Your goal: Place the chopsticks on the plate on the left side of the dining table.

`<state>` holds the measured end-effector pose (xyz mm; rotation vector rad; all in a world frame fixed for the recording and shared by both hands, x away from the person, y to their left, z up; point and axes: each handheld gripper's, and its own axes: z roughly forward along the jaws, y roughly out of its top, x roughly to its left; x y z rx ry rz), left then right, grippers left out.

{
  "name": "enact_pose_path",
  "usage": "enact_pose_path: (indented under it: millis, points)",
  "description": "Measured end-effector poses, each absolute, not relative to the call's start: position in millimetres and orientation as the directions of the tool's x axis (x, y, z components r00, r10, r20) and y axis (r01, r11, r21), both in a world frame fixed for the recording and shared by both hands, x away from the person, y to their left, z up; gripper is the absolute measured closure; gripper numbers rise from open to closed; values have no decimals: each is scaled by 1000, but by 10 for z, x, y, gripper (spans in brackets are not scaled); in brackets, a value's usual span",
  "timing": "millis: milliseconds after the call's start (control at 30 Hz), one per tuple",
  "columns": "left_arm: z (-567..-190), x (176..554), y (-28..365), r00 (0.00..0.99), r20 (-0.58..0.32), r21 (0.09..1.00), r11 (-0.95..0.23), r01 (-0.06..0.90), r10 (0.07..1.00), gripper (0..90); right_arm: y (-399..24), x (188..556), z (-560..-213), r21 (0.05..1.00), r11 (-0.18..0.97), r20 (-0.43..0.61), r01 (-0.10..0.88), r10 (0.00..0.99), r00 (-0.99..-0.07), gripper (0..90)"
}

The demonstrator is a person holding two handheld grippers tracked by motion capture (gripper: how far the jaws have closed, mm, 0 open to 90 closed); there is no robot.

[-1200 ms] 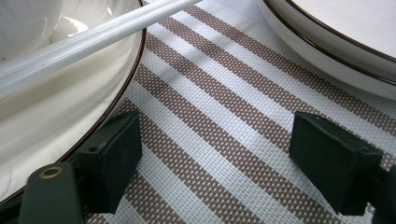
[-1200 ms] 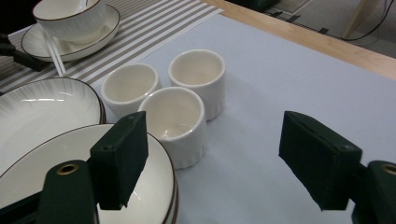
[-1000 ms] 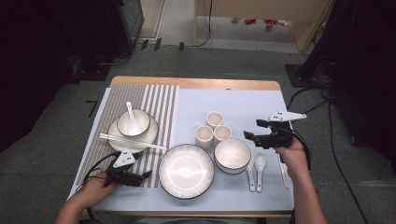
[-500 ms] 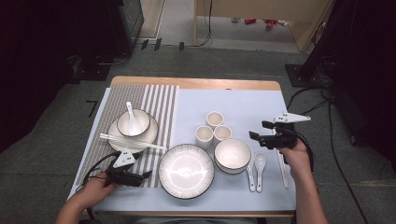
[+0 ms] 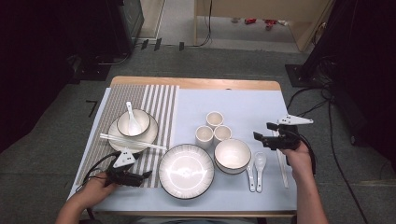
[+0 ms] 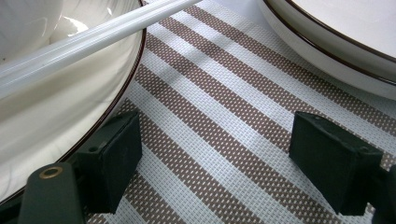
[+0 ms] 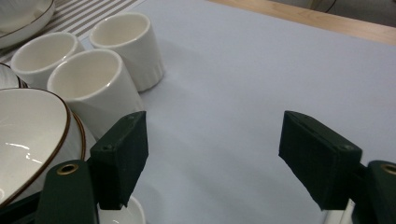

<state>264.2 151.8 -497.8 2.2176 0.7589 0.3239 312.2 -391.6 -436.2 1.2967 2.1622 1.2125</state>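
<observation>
White cups point(image 5: 213, 128) are clustered at the middle of the counter point(image 5: 243, 100), touching a bowl point(image 5: 232, 155) just beside two spoons point(image 5: 256, 168). The right tongs point(image 5: 264, 136) are held wide and empty near that bowl, above the pale blue cloth point(image 7: 243, 70). The left tongs point(image 5: 142, 177) are spread wide and empty over the striped mat point(image 6: 219, 140), between a chopstick-topped plate point(image 6: 56, 107) and a large plate point(image 5: 186, 171).

My desk point(image 5: 196, 83) stands on grey carpet point(image 5: 233, 60); black cables point(image 5: 336, 158) trail right, wooden furniture point(image 5: 261, 9) behind, darkness at both sides.
</observation>
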Motion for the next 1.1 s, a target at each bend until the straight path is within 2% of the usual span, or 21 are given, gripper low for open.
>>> enact_pose_path:
  millis: [467,800,1100]
  points:
    - [-4978,2642,1518,792,-5,731,-538,419,611,175,-4042,3129,-4457,800,197,133,567,863,-487,238]
    - [-4977,2642,1518,792,-4,731,-539,419,611,175,-4087,3078,-4560,802,212,86,558,884,-459,238]
    - [-4977,2642,1516,792,-2,730,-540,419,611,174,-4128,3083,-4696,773,214,86,597,897,-433,234]
